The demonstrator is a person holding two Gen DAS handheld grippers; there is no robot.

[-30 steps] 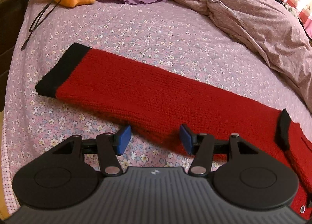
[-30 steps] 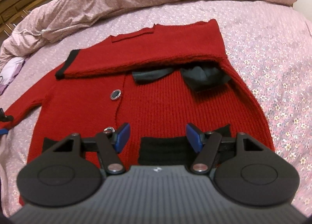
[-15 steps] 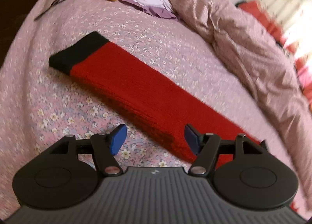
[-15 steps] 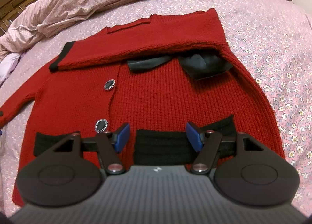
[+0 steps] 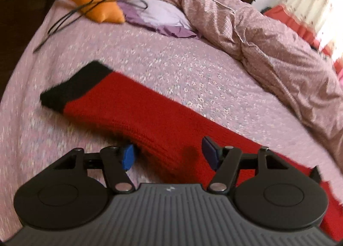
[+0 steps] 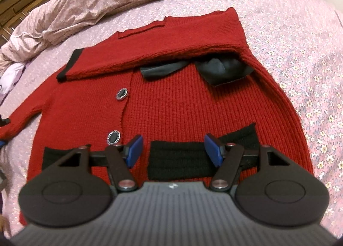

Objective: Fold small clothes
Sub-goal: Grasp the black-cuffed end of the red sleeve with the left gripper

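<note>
The red cardigan (image 6: pixel 182 106) lies flat on your flowered bedsheet (image 6: pixel 300 57), one sleeve folded across its chest, the other sleeve (image 5: pixel 137 109) stretched out sideways. Your left gripper (image 5: pixel 169 156) straddles that sleeve's near edge, jaws closing, pads not yet pressing. Your right gripper (image 6: pixel 173 149) hangs released over the black hem (image 6: pixel 175 160).

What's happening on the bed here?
A person with a handheld gripper in each hand is folding a red knit cardigan laid on the floral bedsheet. One sleeve is already folded across the chest. The left gripper straddles the outstretched sleeve, its jaws closing but not yet pressing it. The right gripper hovers open over the black hem.
</note>
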